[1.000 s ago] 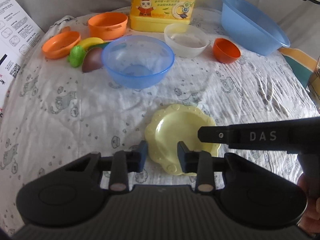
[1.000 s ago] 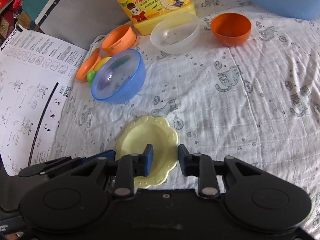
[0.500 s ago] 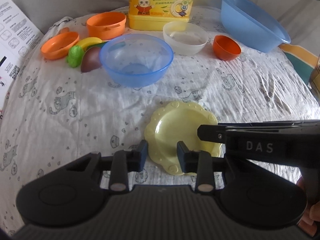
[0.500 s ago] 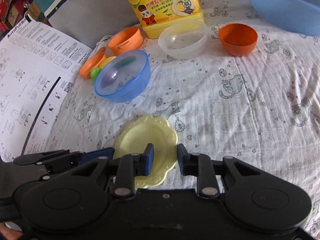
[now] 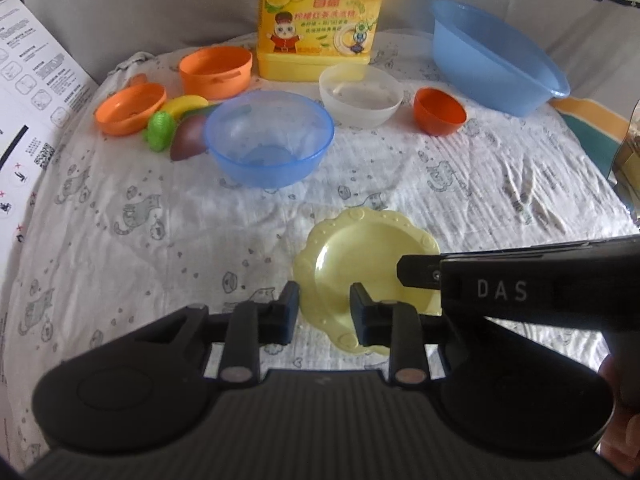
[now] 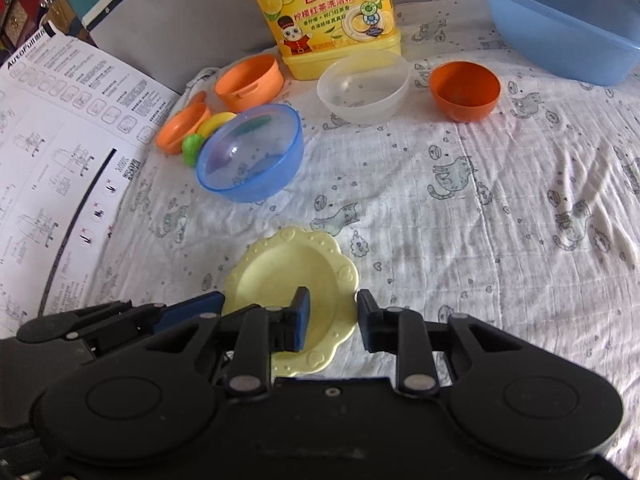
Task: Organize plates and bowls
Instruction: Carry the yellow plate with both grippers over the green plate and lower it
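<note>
Left-wrist view: the left gripper (image 5: 324, 312), fingers parted and empty, straddles the near rim of the thin, light-looking scalloped yellow plastic plate (image 5: 360, 256) lying flat on the cloth-covered bench (image 5: 140, 240); right-wrist view: the right gripper (image 6: 332, 320), likewise parted, brackets the plate's far-right rim (image 6: 348, 280), probably the best hold.

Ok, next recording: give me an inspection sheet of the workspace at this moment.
Surface: white cloth with cat print, wrinkled.
Job's things: yellow plate flat at the near edge; blue bowl, clear bowl, small orange bowl, orange pot and orange dish behind it; blue basin at far right.
Clutter: detergent jug; toy banana, green toy and purple toy left of the blue bowl.
Grippers: left gripper open, straddling the plate's left rim; right gripper open over its right rim. Whether either touches it, cannot tell.
Cables: nothing seen.
Surroundings: instruction sheet on the left; grey cushion behind.
</note>
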Available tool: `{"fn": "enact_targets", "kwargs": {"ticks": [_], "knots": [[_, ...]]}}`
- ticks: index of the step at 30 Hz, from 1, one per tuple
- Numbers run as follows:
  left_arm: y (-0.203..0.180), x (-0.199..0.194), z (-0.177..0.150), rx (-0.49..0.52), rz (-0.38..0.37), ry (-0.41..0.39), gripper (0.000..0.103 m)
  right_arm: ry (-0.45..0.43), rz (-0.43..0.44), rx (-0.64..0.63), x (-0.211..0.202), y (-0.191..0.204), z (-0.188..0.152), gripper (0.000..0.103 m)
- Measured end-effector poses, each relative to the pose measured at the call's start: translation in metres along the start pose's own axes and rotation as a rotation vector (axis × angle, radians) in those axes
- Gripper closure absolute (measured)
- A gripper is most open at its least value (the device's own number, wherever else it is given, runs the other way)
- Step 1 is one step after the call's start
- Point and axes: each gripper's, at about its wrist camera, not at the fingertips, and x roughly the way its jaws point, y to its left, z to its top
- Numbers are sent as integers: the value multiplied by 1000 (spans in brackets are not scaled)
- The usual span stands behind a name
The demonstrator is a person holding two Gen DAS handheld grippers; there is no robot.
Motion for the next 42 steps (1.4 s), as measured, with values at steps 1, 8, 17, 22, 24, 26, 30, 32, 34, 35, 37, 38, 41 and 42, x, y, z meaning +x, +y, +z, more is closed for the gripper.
{"fn": "enact_targets", "kwargs": {"ticks": [1,8,17,22,24,26,30,32,34,35,37,38,41,42], "knots": [[0,-4,-1,-2,-2,-6,76,0,7,6,-4,0,0,76],[9,-36,-9,-35,-4,-45,76,7,64,31,-22,7,-6,76],[30,-82,-31,-78,25,-94,76,17,139,5,-48,34,-21,76],[43,-100,-48,-97,48,-92,76,29,168,-31,-57,56,-34,76],[48,-105,-57,-106,52,-88,76,40,175,-45,-58,63,-41,76],[52,-109,-66,-117,54,-82,76,54,177,-59,-58,69,-48,76],[58,-113,-83,-132,60,-67,76,83,173,-83,-54,79,-58,76],[61,-113,-90,-136,61,-55,76,101,167,-94,-51,83,-65,76],[63,-113,-97,-136,62,-46,76,116,158,-107,-48,87,-70,76],[64,-112,-100,-135,62,-40,76,122,156,-110,-47,88,-73,76],[66,-110,-105,-140,58,-29,76,135,150,-115,-45,89,-76,76],[67,-109,-107,-142,55,-25,76,141,148,-116,-44,90,-77,76],[69,-108,-111,-141,53,-19,76,151,139,-122,-40,91,-81,76],[69,-107,-111,-139,52,-18,76,154,136,-123,-39,91,-81,76]]}}
